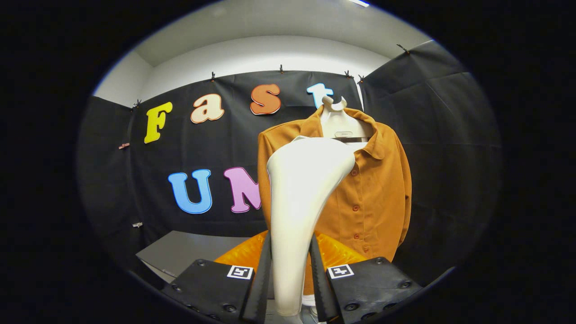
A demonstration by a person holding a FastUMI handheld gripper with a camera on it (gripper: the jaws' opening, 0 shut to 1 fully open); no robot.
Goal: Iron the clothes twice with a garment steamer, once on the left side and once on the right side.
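A white garment steamer (300, 202) stands upright between my fingers, its handle clamped by both black pads and its broad head raised toward the garment. My gripper (290, 274) is shut on that handle. Just beyond the steamer hangs an orange button-up shirt (369, 189) on a white hanger (335, 114), collar open, buttons running down its front. The steamer head covers the shirt's left half from my view. I cannot tell whether the head touches the cloth.
A grey table surface (189, 252) lies low to the left of the fingers. Something shiny orange (335, 252) sits just behind the steamer handle, below the shirt. Black cloth walls close in the booth behind and to the right.
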